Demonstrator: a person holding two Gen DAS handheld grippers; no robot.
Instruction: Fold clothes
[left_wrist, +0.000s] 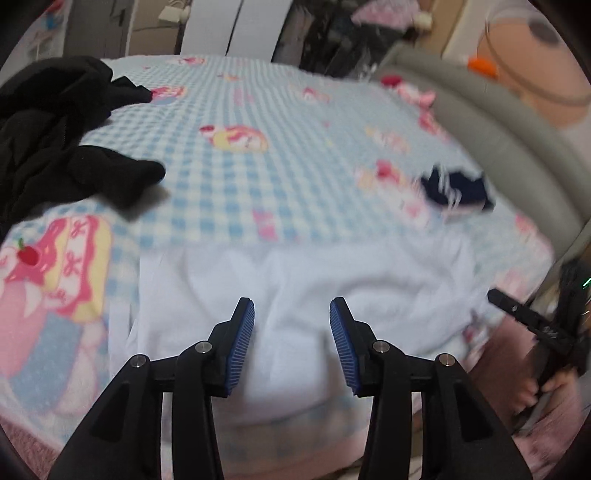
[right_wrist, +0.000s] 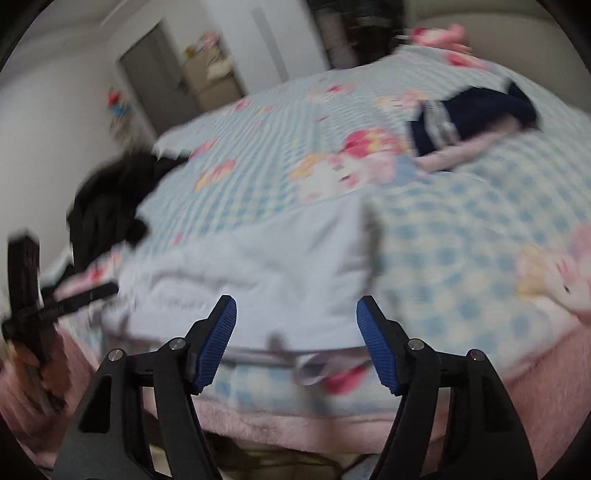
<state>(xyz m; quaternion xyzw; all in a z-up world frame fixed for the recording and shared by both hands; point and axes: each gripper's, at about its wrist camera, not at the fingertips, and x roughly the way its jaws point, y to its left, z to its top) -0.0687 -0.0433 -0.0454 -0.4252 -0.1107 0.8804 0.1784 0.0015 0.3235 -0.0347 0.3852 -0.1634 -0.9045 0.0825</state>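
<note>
Bed (left_wrist: 280, 110) under a blue checked cover, white garment (left_wrist: 295, 295) lying near the front edge, roughly squared off and already doubled over by the look of it. Left gripper (left_wrist: 291, 343) hovering over the garment's middle, jaws spread, nothing between the pads. Right gripper (right_wrist: 296, 341) over the garment's near hem (right_wrist: 280, 354), jaws spread wider, also empty, a small loop or tag of cloth poking out just below. Heavy blur in both views, so fine creases hard to read. Step in hand, as a guess: between folds, both grippers free, lining up for a fresh pinch. Next move likely calls for finding two clean corners or an edge, closing on one layer stack without dragging the cover up with it, then carrying that edge across. Right edge of the garment showing crisp and straight in the right view, a good line to take. Left side more rumpled, softer target. Black pile (left_wrist: 55, 140) sitting at the left of the bed, well apart from the garment, presumably waiting its turn. Dark blue piece (left_wrist: 458, 192) farther back on the right, resting on something pink, also clear of the work. Plenty of open cover beyond the garment for a fold away from the front. Less room toward the front: bed edge right there, pink blanket hanging below, so a slip that way could send cloth off the bed.
</note>
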